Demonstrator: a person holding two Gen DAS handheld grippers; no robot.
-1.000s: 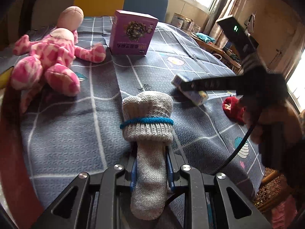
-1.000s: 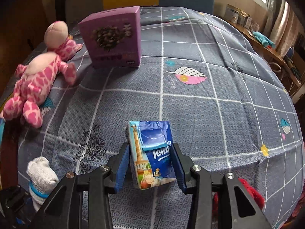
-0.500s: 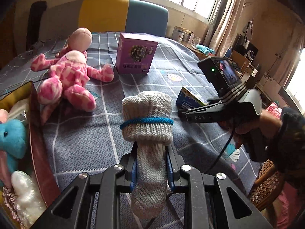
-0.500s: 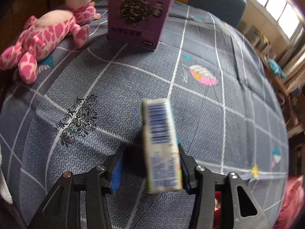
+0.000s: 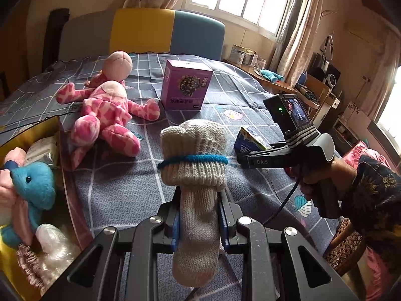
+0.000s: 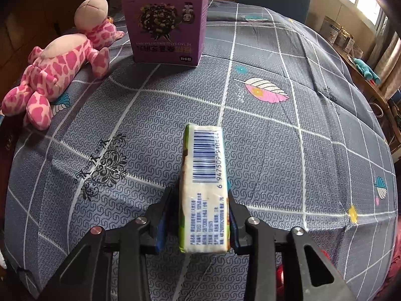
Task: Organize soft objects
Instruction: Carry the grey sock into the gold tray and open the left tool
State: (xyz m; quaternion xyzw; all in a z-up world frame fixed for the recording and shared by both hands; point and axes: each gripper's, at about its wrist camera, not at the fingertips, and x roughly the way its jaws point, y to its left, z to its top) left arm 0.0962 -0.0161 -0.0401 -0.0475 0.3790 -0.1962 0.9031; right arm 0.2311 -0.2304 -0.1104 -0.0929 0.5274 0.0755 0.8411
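My left gripper (image 5: 199,222) is shut on a rolled grey knit sock (image 5: 195,165) with a blue band and holds it above the grey checked tablecloth (image 5: 120,190). My right gripper (image 6: 204,212) is shut on a tissue pack (image 6: 204,188), barcode side up, above the cloth; it also shows in the left wrist view (image 5: 250,141), gripped by the right tool (image 5: 295,150). A pink spotted plush toy (image 5: 107,115) lies at the left (image 6: 60,75). A gold-lined box (image 5: 60,155) at the left edge holds a blue plush (image 5: 35,185) and other soft things.
A purple carton (image 5: 185,87) stands upright behind the plush, also in the right wrist view (image 6: 166,25). A yellow and blue chair back (image 5: 165,30) stands beyond the table. A side table with clutter (image 5: 288,85) is at the right. A red thing (image 6: 280,273) lies under the right gripper.
Both grippers have risen from the table with their loads. The tissue pack has turned from its printed face to its barcode edge. The box of soft toys has come into the left view.
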